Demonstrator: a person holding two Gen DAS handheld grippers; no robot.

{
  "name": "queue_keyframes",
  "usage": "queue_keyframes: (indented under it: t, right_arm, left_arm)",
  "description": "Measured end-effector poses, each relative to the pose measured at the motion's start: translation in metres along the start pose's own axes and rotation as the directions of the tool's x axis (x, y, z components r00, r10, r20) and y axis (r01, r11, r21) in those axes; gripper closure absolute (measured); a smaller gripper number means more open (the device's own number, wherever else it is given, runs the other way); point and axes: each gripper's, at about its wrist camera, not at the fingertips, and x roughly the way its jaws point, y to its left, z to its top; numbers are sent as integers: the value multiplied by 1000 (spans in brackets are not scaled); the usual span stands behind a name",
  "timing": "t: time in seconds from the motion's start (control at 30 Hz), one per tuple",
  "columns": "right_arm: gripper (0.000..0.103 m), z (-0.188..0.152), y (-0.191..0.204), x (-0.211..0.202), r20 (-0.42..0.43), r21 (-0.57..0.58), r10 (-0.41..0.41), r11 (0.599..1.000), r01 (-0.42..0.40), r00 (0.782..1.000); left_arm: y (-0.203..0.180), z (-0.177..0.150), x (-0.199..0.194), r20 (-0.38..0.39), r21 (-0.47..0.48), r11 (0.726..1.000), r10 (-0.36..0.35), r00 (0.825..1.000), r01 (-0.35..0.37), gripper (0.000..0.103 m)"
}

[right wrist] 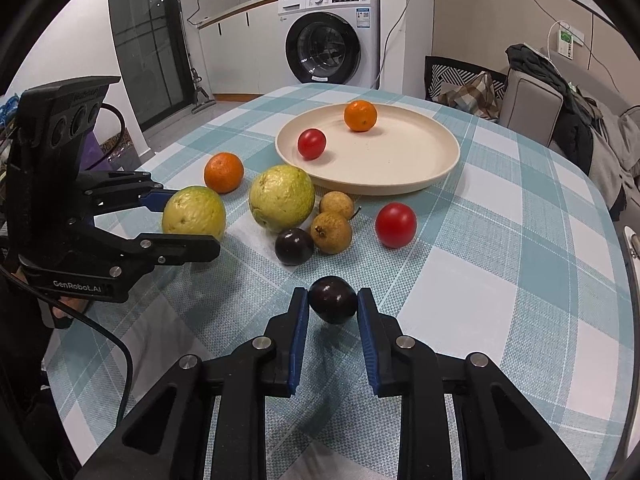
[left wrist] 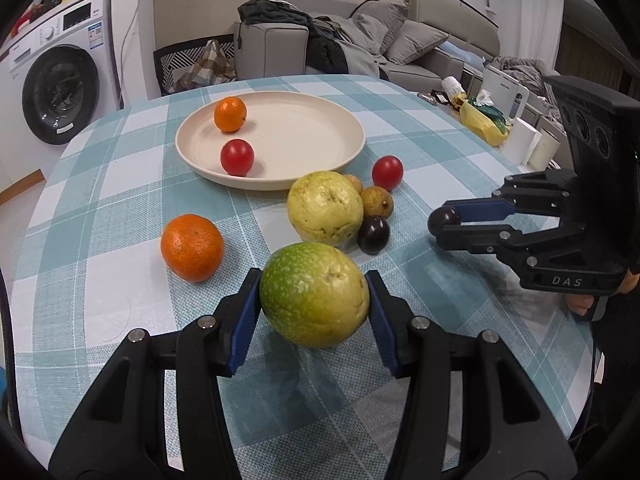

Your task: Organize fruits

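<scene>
We've got left gripper [left wrist: 314,300] clamped on green guava [left wrist: 314,294], pads [left wrist: 246,312] pressing both sides. Right gripper [right wrist: 333,302] squeezed tight on dark plum [right wrist: 333,299].

Loose on checked cloth [right wrist: 500,260]: second guava [right wrist: 281,196], another plum [right wrist: 294,246], two brown longans [right wrist: 331,232], tomato [right wrist: 396,225], orange [right wrist: 223,172], all near plate [right wrist: 400,176].

On plate: small orange [right wrist: 360,115], tomato [right wrist: 311,143], apart from each other.
</scene>
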Motion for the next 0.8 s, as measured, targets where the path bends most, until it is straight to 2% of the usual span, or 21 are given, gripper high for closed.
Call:
queue_keyframes:
  t: [0.8]
  right_arm:
    - [77, 9, -6, -10, 118, 80, 11, 997, -20, 993]
  left_arm:
    - [8, 17, -11, 101, -51, 997, 61, 993, -56, 55]
